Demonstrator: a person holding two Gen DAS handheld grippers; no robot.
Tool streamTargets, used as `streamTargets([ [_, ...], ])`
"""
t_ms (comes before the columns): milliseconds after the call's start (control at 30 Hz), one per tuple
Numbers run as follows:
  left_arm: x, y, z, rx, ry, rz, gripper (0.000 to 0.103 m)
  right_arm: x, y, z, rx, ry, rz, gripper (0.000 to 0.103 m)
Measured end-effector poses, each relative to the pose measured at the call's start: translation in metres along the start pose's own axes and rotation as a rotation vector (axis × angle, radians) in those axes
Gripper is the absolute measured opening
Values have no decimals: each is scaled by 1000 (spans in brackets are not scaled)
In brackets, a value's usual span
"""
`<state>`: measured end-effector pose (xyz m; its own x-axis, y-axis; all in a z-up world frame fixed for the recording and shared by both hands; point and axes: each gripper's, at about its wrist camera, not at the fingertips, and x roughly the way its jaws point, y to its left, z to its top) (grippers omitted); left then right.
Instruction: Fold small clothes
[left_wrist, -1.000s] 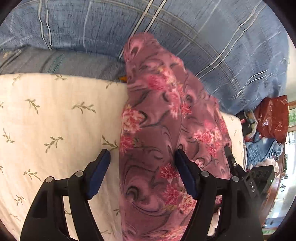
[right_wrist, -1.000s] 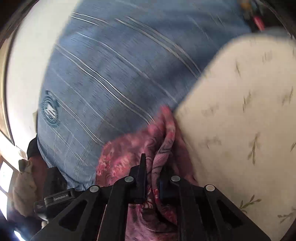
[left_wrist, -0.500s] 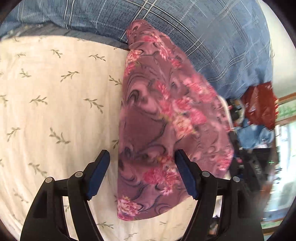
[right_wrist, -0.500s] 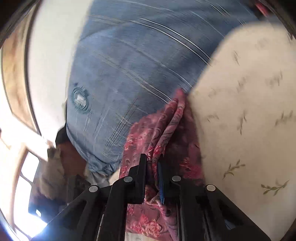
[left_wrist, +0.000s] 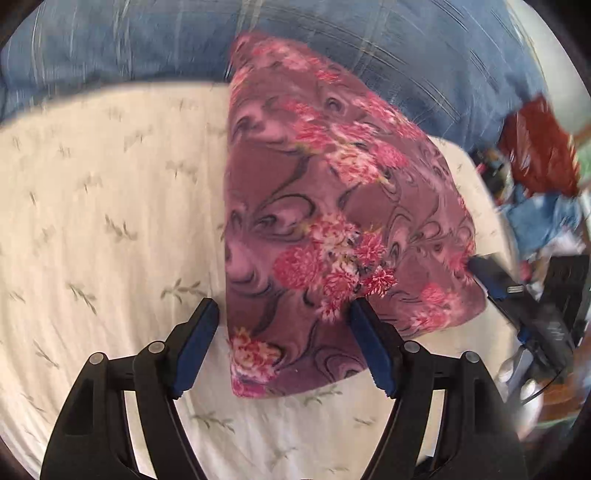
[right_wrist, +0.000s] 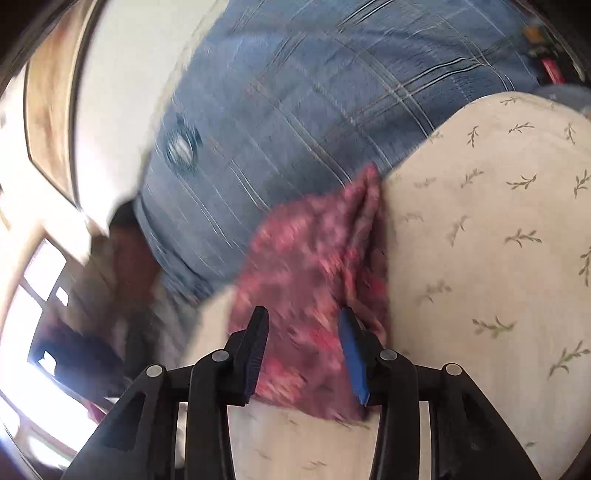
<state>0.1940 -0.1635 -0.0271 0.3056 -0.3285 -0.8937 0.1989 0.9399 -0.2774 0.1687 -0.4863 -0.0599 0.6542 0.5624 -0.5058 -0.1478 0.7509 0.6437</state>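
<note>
A folded purple garment with pink flowers (left_wrist: 325, 221) lies on the cream leaf-print sheet (left_wrist: 103, 221), its far end against the blue plaid cover. My left gripper (left_wrist: 284, 343) is open above its near edge, touching nothing. In the right wrist view the garment (right_wrist: 314, 280) lies below my right gripper (right_wrist: 303, 354), which is open with the cloth between and beneath its jaws, not pinched. The right gripper's blue pad tip also shows in the left wrist view (left_wrist: 491, 277) at the garment's right edge.
A blue plaid cover (left_wrist: 424, 55) is bunched along the far side of the bed; it also shows in the right wrist view (right_wrist: 295, 110). A red bag (left_wrist: 539, 151) and blue clothes (left_wrist: 543, 221) lie off the bed's right. A window (right_wrist: 33, 302) is at left.
My right gripper was shut on the garment's edge and has now opened, releasing it. The garment has dropped flat onto the sheet. The left gripper has stayed open.
</note>
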Motion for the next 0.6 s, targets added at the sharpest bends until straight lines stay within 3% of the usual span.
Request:
streamTargets([
  [67, 0, -10, 0, 30, 6, 36, 75, 17, 4, -8, -84, 59, -146, 8],
  [100, -5, -13, 0, 29, 2, 14, 74, 15, 6, -8, -102, 39, -181, 7],
  [167, -18, -18, 2, 33, -46, 10, 75, -2, 9, -4, -81, -28, -143, 14],
  [200, -25, -18, 3, 43, -74, 33, 74, -19, 15, 1, -80, -126, -107, 14],
  [300, -29, -24, 9, 72, -135, 129, 75, -44, 25, 11, -72, -289, 14, 15],
  [367, -17, -26, 18, 63, -113, 149, 75, -41, 29, 16, -72, -320, 23, 18],
  [467, 3, -25, 23, 42, -80, 166, 75, -13, 29, 23, -69, -268, -21, 24],
  [567, 11, -17, 19, 11, -62, 153, 79, 44, 21, 22, -61, -37, -190, 27],
  [600, 11, -14, 18, 7, -66, 148, 82, 57, 14, 17, -82, -20, -231, 28],
])
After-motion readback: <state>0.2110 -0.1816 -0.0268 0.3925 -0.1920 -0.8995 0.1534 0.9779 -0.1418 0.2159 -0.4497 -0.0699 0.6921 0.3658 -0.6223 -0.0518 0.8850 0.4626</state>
